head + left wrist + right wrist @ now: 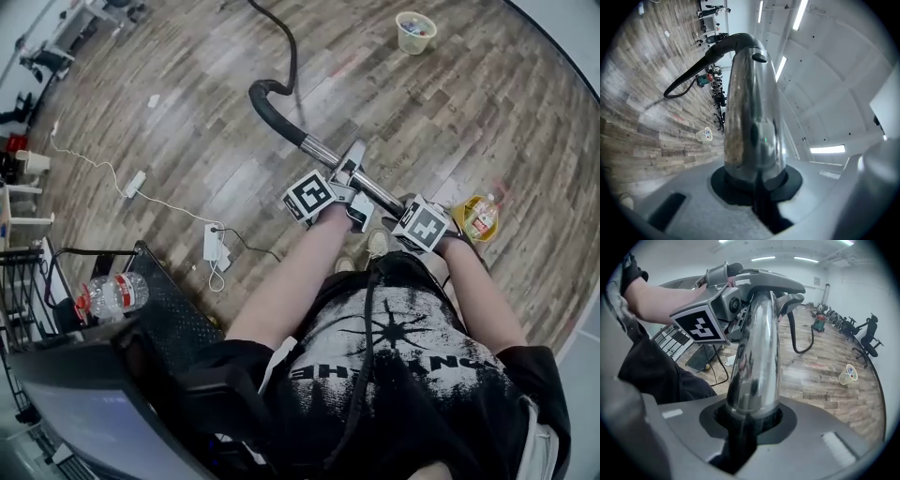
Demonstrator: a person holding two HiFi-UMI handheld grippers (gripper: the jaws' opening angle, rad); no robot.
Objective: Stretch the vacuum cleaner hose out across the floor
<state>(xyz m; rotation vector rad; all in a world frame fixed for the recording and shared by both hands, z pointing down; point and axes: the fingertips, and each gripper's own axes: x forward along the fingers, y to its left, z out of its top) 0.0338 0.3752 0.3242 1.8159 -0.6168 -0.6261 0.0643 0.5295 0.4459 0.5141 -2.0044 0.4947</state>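
Found right gripper nearest the body, pointing steeply down, jaws drawn in and clamped on the chrome tube. Found left gripper just beyond it on the same tube, jaws likewise narrowed and pressed on the metal. Noted tube held off the floor and joined at its far end to a black bend. Traced hose from that bend away over the boards and out at the top of the head view. Seen in the right gripper view looping toward what looks to be the vacuum by the far wall.

Judged step in hand: drawing the hose out, with slack present in the loop. Advise keeping both grips firm, pulling along the hose's own line rather than sideways, and steering clear of the cup and the cable.

Read no brand on tube or hose. Noted only square markers on the cubes. Shirt print inverted and partly hidden, not legible whole. Cup print too small.
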